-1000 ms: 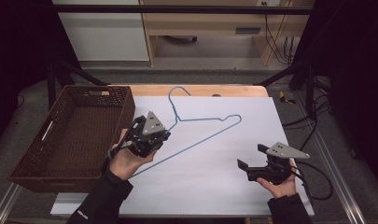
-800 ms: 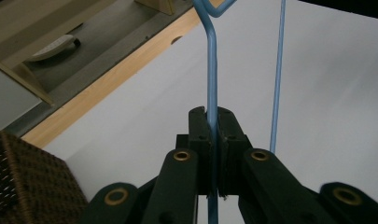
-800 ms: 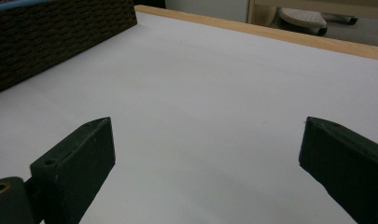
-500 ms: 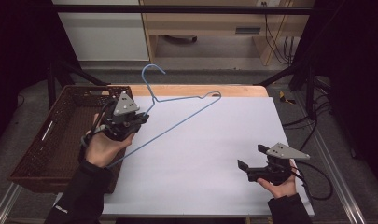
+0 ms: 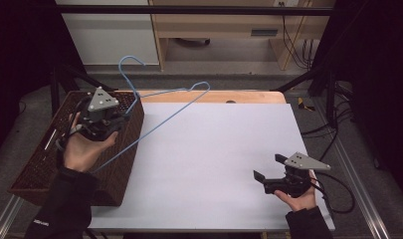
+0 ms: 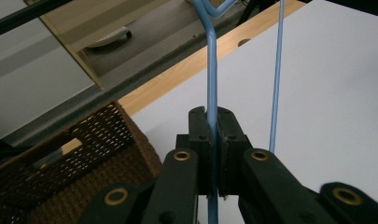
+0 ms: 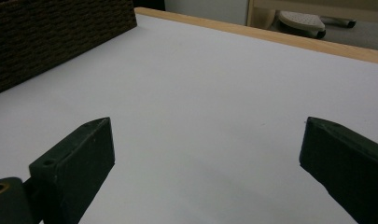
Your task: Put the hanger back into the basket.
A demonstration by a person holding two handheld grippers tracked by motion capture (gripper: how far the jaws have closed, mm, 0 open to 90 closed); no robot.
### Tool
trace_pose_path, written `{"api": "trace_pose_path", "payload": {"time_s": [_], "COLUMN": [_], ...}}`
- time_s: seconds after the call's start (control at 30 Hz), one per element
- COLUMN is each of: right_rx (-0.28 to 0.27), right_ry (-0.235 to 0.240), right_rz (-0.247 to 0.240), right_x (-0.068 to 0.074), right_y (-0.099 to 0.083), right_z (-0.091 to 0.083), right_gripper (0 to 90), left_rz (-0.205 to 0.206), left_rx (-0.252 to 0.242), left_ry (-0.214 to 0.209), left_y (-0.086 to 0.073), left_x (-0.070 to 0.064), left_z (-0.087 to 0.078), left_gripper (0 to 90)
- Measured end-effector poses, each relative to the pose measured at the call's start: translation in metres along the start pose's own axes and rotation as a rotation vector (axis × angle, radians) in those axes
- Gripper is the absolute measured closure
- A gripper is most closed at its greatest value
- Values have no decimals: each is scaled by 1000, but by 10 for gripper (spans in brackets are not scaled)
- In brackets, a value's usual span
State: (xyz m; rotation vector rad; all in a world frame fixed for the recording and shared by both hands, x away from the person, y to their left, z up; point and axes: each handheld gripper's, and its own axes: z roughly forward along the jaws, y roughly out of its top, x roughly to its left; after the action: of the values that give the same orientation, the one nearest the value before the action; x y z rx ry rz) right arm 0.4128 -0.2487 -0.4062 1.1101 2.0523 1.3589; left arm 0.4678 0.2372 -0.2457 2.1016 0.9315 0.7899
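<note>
Hanger of thin light-blue wire [image 5: 154, 107] is held in the air, its long axis slanting from low over the dark woven wicker basket [image 5: 40, 164] up toward the table's far edge, hook topmost. Left gripper [image 6: 210, 140] has its jaws clamped on one wire run, directly above the basket (likely drop point, a judgement). Right gripper [image 5: 268, 172] rests well apart on the white tabletop [image 5: 214, 149], jaws spread, holding nothing.

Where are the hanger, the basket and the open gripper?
hanger [image 5: 169, 119], high view, on its long straight wire.
basket [image 5: 132, 127], high view, on its right wall.
right gripper [image 5: 268, 167], high view, midway between its open jaws.
</note>
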Motion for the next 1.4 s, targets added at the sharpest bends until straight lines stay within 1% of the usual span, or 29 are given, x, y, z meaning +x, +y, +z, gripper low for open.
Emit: {"api": "trace_pose_path", "payload": {"time_s": [0.2,0.27,0.33,0.4,0.6,0.7,0.9,1.1,1.2,1.27,1.33,1.4], "right_rx": [1,2,4,5,7,7,7,9,9,9,9,10], "right_ry": [-1,-3,-3,-4,-5,-4,-5,-6,-7,-7,-7,-7], "right_rz": [7,5,5,3,3,0,0,-1,-1,0,0,-1], "right_x": [1,1,1,1,1,1,1,1,1,1,1,1], "right_y": [0,0,0,0,0,0,-1,-1,-1,-1,-1,-1], "right_z": [0,1,1,1,1,2,2,2,2,2,2,2], "right_gripper": [37,37,37,37,37,37,37,36,36,36,36,36], "left_rz": [-38,-53,-66,-83,-113,-117,-125,-129,-130,-125,-133,-134], "left_rx": [10,-6,-7,1,16,21,33,47,60,69,75,82], "left_ry": [40,53,66,83,126,146,164,184,200,219,224,241], "left_y": [-11,-15,-19,-23,-38,-45,-56,-66,-71,-75,-80,-85], "left_x": [21,28,35,42,64,73,87,97,101,104,107,110], "left_z": [-5,-7,-9,-13,-19,-20,-19,-16,-14,-13,-13,-13], "left_gripper": [869,869,869,869,869,869,868,869,868,868,869,868]}}
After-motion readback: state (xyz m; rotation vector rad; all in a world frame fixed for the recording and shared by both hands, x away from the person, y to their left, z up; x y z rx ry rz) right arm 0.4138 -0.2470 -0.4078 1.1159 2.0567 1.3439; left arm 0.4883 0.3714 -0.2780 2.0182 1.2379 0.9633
